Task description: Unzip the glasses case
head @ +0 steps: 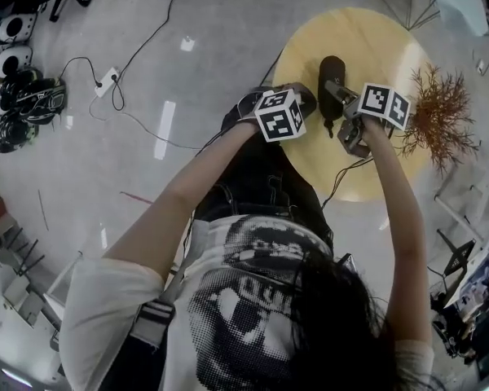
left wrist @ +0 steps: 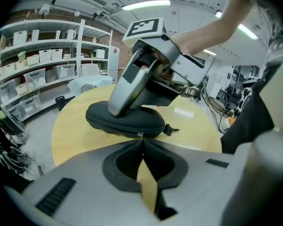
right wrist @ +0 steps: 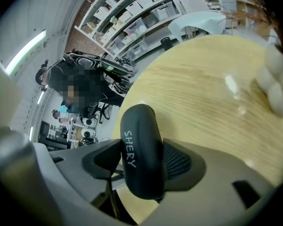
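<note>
A black zip-up glasses case rests on the round yellow table. My right gripper is shut across the case, which fills the gap between its pads in the right gripper view, with the case showing white lettering. In the left gripper view the case lies just beyond my left gripper, whose jaws are shut with their tips pinching the small silvery zipper pull on the seam. A short black loop sticks out of the case's end. The right gripper leans over the case from above.
A dried brown branch ornament sits at the table's right edge. Cables and a power strip lie on the floor to the left, with shoes beyond. Shelving with boxes lines the far wall. A seated person is in the background.
</note>
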`<state>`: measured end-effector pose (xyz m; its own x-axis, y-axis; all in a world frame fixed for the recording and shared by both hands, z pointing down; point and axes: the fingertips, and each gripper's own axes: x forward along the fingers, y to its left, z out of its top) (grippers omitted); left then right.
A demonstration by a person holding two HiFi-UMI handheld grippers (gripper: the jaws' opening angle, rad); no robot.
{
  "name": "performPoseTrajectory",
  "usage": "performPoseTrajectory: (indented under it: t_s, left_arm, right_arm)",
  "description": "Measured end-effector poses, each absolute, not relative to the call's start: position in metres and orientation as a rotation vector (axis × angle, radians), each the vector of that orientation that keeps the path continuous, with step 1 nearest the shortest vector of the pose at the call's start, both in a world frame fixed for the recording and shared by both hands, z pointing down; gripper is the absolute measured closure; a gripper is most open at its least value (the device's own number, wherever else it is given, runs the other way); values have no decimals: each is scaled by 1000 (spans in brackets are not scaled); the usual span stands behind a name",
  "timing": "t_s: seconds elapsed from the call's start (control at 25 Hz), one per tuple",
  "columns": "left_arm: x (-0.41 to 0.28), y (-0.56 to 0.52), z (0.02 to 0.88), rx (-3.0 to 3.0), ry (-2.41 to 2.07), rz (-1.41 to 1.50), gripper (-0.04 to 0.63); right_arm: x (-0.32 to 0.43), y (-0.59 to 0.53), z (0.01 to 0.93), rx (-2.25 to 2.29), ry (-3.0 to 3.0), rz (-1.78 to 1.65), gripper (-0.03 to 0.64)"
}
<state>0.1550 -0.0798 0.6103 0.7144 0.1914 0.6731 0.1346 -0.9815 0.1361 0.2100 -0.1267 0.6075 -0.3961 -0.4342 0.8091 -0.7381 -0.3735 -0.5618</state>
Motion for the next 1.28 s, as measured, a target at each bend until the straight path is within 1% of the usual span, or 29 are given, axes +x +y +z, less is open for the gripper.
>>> performPoseTrajectory:
  t_s: [0.72,1.12,1.28]
  left_arm:
    - [129,-53,616,2744,-39,1023,583]
    - [134,-51,616,2769,-112,1016,581]
    - [134,-52,617,2803,-129,1008,581]
  right_arm:
    - [200,-128,612,1861,-1407,2156,339]
    - [203,-128,614,1972,-1351,2178,342]
    - [202,-129,613,1957,-1396,2109,342]
